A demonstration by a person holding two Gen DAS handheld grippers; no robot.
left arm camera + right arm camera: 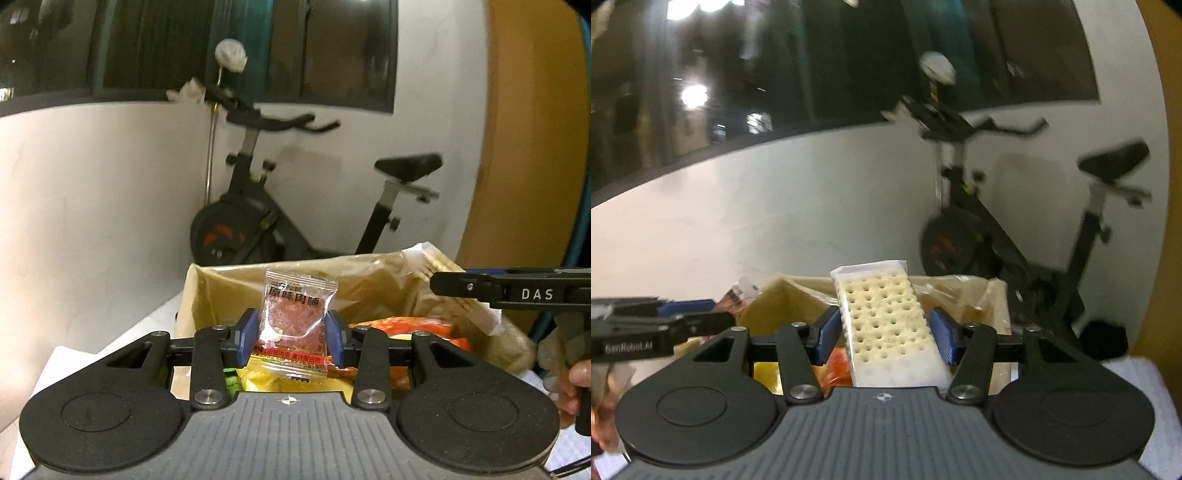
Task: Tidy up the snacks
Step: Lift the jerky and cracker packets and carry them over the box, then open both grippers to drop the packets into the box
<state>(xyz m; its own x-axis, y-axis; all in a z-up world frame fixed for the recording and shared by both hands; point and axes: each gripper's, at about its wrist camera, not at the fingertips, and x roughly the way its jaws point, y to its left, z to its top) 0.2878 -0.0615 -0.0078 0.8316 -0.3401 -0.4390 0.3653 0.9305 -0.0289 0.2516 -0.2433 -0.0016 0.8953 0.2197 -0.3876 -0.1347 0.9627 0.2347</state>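
There were two grippers, the left gripper [291, 338] and the right gripper [884, 338]. One jerky packet [295, 317], one cracker pack [890, 325], one cardboard box [221, 291] and one exercise bike [295, 192] stood in view.

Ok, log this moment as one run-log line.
left gripper: shut on jerky packet | right gripper: shut on cracker pack | both above cardboard box of snacks
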